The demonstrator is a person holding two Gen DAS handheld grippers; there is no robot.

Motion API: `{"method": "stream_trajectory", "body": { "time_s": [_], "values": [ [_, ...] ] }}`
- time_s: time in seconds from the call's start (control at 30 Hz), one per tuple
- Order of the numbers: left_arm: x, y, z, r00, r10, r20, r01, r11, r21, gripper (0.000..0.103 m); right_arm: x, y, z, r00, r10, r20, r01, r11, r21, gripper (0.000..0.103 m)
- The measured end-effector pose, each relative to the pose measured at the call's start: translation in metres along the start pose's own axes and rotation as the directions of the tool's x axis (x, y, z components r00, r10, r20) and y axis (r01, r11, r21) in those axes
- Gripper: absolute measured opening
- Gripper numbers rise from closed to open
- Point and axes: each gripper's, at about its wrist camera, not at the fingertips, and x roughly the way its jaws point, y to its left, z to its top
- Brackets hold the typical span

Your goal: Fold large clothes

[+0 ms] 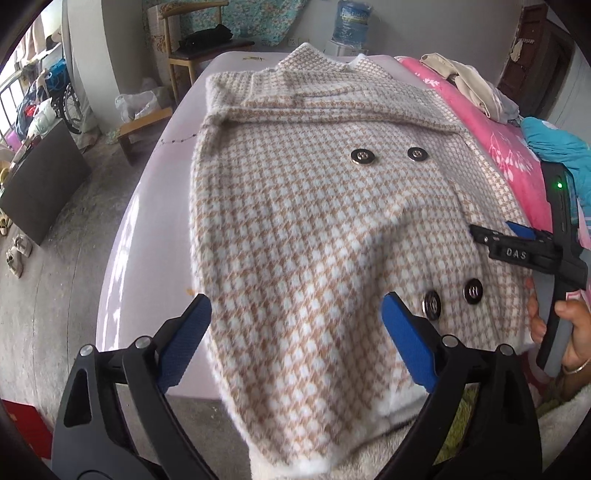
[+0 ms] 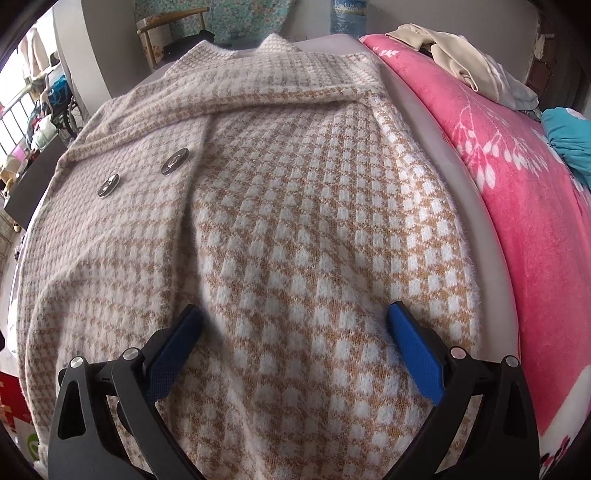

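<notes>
Fuzzy tan-and-white houndstooth knit coat [image 1: 317,221] at frame centre: soft, thick, probably heavy; best pinched at hem corners; left gripper [image 1: 295,332] and right gripper [image 2: 295,332] spread wide, holding nothing.

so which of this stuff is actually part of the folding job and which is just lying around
Job:
beige-and-white houndstooth knit coat
left claw, open
right claw, open

Lying about:
pink floral blanket
cream crumpled garment
teal cloth
wooden chair
blue water jug
</notes>
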Motion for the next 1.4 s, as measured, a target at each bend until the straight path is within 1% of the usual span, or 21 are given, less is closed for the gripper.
{"method": "stream_trajectory", "body": {
  "time_s": [0.07,0.2,0.27,0.33,0.37,0.43,0.6,0.67,0.77,0.9,1.0,1.03,1.07,1.1,1.17,1.23,1.27,1.4],
  "values": [
    [-0.005,0.008,-0.019,0.999,-0.016,-0.036,0.015,0.999,-0.040,0.081,0.000,0.000,-0.001,1.000,0.004,0.006,-0.004,1.000,-0.004,0.097],
    [0.001,0.023,-0.050,0.990,-0.088,-0.106,0.071,0.986,-0.152,0.081,-0.001,0.000,-0.004,1.000,0.008,0.028,-0.008,1.000,-0.013,0.097],
    [0.010,0.027,-0.062,0.987,-0.089,-0.133,0.062,0.979,-0.195,0.081,-0.001,0.000,-0.005,0.999,0.010,0.036,-0.010,1.000,-0.017,0.097],
    [0.020,0.031,-0.069,0.982,-0.107,-0.155,0.067,0.968,-0.242,0.079,-0.002,0.000,-0.005,0.999,0.014,0.036,-0.014,1.000,-0.020,0.097],
    [0.025,0.033,-0.071,0.979,-0.124,-0.162,0.077,0.961,-0.267,0.075,-0.002,-0.001,-0.004,0.999,0.017,0.035,-0.016,1.000,-0.023,0.097],
    [0.032,0.034,-0.073,0.974,-0.159,-0.160,0.106,0.949,-0.297,0.074,-0.002,-0.001,-0.005,0.999,0.023,0.034,-0.022,0.999,-0.029,0.097],
    [0.040,0.029,-0.071,0.968,-0.209,-0.141,0.160,0.941,-0.297,0.073,-0.002,-0.002,-0.005,0.999,0.036,0.031,-0.035,0.998,-0.043,0.097],
    [0.043,0.028,-0.071,0.965,-0.215,-0.152,0.165,0.944,-0.287,0.073,-0.002,-0.003,-0.005,0.999,0.040,0.028,-0.039,0.998,-0.045,0.097],
    [0.047,0.030,-0.074,0.954,-0.248,-0.170,0.191,0.937,-0.294,0.073,-0.002,-0.004,-0.004,0.999,0.046,0.024,-0.045,0.998,-0.054,0.097],
    [0.042,0.026,-0.078,0.947,-0.278,-0.163,0.233,0.939,-0.252,0.073,-0.001,-0.003,-0.004,0.999,0.045,0.019,-0.044,0.997,-0.059,0.097],
    [0.037,0.026,-0.083,0.941,-0.307,-0.146,0.268,0.934,-0.237,0.073,-0.001,-0.003,-0.004,0.999,0.044,0.021,-0.043,0.997,-0.062,0.097],
    [0.036,0.026,-0.083,0.938,-0.319,-0.138,0.282,0.930,-0.237,0.070,-0.001,-0.003,-0.005,0.999,0.045,0.022,-0.044,0.997,-0.063,0.097],
    [0.034,0.026,-0.084,0.935,-0.333,-0.127,0.297,0.925,-0.237,0.065,-0.002,-0.003,-0.005,0.999,0.047,0.023,-0.045,0.997,-0.066,0.097],
    [0.033,0.027,-0.084,0.929,-0.352,-0.114,0.318,0.918,-0.238,0.063,-0.002,-0.003,-0.005,0.998,0.049,0.024,-0.047,0.996,-0.069,0.097],
    [0.027,0.030,-0.086,0.911,-0.405,-0.080,0.376,0.894,-0.243,0.060,-0.002,-0.003,-0.006,0.998,0.056,0.027,-0.053,0.996,-0.077,0.097],
    [0.025,0.035,-0.087,0.892,-0.449,-0.056,0.421,0.869,-0.261,0.060,-0.003,-0.004,-0.007,0.998,0.063,0.029,-0.060,0.994,-0.089,0.097],
    [0.028,0.039,-0.087,0.887,-0.458,-0.054,0.427,0.860,-0.281,0.060,-0.003,-0.005,-0.008,0.997,0.068,0.032,-0.065,0.993,-0.094,0.097],
    [0.042,0.049,-0.088,0.882,-0.466,-0.063,0.421,0.842,-0.337,0.058,-0.004,-0.006,-0.010,0.996,0.090,0.030,-0.085,0.988,-0.128,0.097]
  ]
}}
